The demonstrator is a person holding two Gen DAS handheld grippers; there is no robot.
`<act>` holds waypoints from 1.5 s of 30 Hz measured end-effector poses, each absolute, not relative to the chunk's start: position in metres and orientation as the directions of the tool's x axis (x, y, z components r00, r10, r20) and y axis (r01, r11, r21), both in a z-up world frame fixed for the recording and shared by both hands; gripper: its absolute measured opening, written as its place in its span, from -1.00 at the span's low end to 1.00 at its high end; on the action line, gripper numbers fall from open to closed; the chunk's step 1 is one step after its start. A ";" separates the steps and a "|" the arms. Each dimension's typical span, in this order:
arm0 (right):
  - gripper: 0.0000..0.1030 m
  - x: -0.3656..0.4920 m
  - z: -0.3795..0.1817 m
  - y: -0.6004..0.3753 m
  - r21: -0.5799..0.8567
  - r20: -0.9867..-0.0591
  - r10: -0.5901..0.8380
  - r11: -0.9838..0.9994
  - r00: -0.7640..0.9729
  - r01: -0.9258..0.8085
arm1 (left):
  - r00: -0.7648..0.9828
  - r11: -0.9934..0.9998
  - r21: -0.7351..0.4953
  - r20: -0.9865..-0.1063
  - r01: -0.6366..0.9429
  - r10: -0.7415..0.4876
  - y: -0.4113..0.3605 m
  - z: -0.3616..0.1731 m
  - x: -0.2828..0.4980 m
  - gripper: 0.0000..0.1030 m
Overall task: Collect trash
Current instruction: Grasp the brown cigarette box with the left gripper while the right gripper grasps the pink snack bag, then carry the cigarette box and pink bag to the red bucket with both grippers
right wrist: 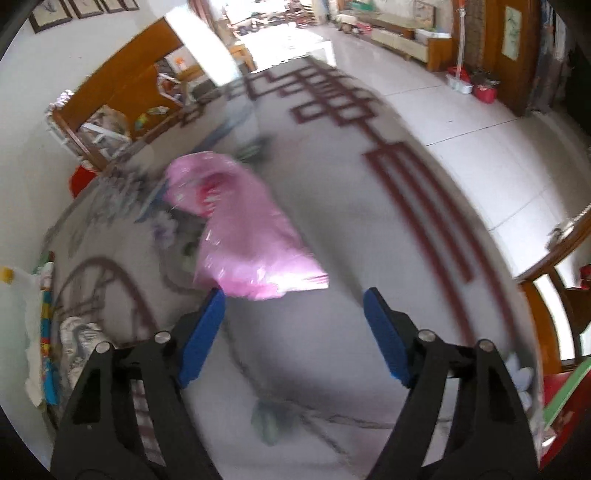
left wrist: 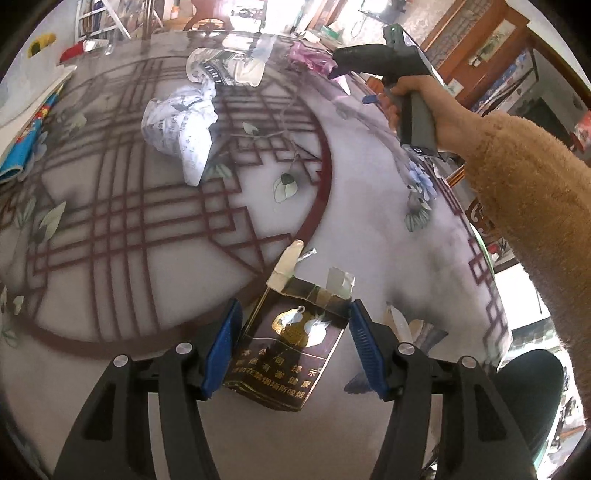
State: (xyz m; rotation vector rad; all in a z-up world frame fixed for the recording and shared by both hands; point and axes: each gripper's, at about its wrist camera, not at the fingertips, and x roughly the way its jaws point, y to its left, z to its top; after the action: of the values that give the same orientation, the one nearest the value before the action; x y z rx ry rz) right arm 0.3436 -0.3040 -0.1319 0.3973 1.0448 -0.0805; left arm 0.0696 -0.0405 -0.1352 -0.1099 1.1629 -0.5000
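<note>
One cigarette pack (left wrist: pixel 291 347) sits clamped between the left tongs (left wrist: pixel 291 341).

Pale tiled floor (right wrist: pixel 461 110), wooden cabinets (right wrist: pixel 424 48), framed pictures (right wrist: pixel 51 14)

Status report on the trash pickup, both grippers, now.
Left gripper shut on cigarette pack. Right gripper open, empty, just short of pink plastic bag. Crumpled white paper not yet collected on table. Nothing in the way.
</note>
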 end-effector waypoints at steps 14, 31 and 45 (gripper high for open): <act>0.65 0.392 -0.111 -0.285 0.123 -0.843 -0.004 0.972 0.537 0.200 | 0.272 0.872 -0.385 -0.842 0.302 -0.466 -0.042 -0.143 0.068 0.21; -0.55 0.293 -0.099 -0.249 0.154 -0.853 0.148 0.988 0.500 -0.030 | 0.323 0.871 -0.378 -0.820 0.313 -0.472 -0.044 -0.136 0.068 0.12; -0.55 0.081 -0.078 -0.245 0.331 -0.861 0.332 0.941 0.385 -0.071 | 0.381 0.897 -0.320 -0.823 0.305 -0.423 -0.044 -0.130 0.068 0.12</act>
State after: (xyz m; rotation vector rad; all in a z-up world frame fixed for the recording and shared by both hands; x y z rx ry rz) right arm 0.0812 -0.2446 -0.0775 0.2562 1.1501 0.2603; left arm 0.0675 -0.0439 -0.1302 -0.1224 1.0856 -0.4656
